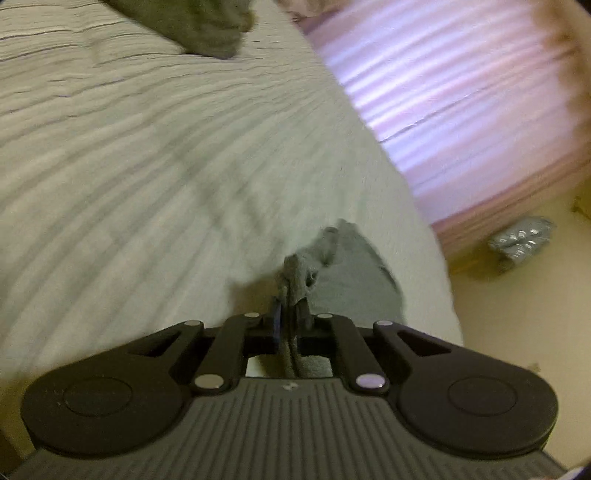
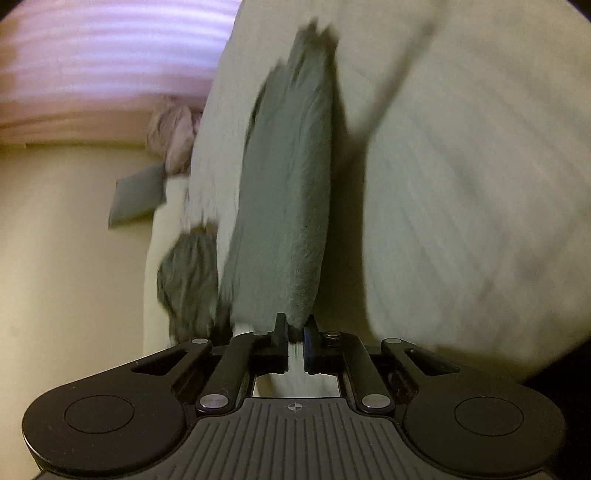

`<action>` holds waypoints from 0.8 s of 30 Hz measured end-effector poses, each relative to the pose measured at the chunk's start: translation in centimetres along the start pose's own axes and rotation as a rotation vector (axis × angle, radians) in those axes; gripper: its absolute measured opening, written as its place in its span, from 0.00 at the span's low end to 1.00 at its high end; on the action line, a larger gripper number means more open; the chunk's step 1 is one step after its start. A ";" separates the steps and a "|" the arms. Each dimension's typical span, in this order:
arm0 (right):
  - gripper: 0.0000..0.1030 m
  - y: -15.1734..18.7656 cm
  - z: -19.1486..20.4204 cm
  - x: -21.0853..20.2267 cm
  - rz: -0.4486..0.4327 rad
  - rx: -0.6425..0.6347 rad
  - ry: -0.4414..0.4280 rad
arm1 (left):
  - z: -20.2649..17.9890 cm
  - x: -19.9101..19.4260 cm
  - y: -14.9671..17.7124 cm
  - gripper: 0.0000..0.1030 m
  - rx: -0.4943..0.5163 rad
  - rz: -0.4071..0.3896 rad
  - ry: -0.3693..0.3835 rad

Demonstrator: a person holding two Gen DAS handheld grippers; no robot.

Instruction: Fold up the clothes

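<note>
A grey garment point(image 1: 347, 273) is held over a pale ribbed bedspread point(image 1: 147, 166). My left gripper point(image 1: 291, 295) is shut on a bunched edge of it, near the bed's right edge. In the right wrist view my right gripper point(image 2: 295, 325) is shut on another edge of the grey garment point(image 2: 288, 192), which stretches away from the jaws above the bedspread point(image 2: 461, 184). A further part of it point(image 2: 188, 280) hangs at the lower left. Both views are motion-blurred.
Another dark grey cloth point(image 1: 199, 26) lies at the bed's far end. Pink curtains point(image 1: 461, 92) hang beyond the bed. A shiny silver packet point(image 1: 521, 240) lies on the cream floor. A pinkish bundle point(image 2: 173, 136) and a grey pad point(image 2: 136, 199) sit by the bed's edge.
</note>
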State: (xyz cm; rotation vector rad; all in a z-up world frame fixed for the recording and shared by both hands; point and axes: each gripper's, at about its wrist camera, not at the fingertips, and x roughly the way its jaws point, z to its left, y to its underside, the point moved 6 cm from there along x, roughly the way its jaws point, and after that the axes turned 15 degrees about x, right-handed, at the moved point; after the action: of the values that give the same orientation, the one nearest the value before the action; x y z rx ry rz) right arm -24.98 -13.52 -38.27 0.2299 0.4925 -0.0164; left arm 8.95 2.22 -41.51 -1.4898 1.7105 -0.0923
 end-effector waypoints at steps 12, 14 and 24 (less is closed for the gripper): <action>0.79 -9.2 3.2 -8.5 -0.238 -0.360 0.152 | -2.9 -2.6 7.4 0.28 -0.159 -0.019 0.103; 0.79 -11.7 4.1 -8.8 -0.205 -0.366 0.126 | -3.3 -1.8 8.0 0.28 -0.185 -0.029 0.092; 0.58 -19.3 4.3 -0.4 0.059 -0.215 -0.005 | -1.9 1.0 8.6 0.28 -0.301 -0.106 0.044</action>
State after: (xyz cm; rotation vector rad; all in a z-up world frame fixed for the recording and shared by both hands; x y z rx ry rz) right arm -24.70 -33.26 -38.51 0.0338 0.4780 0.0930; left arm 1.09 3.03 -45.56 -1.8109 1.7364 0.0817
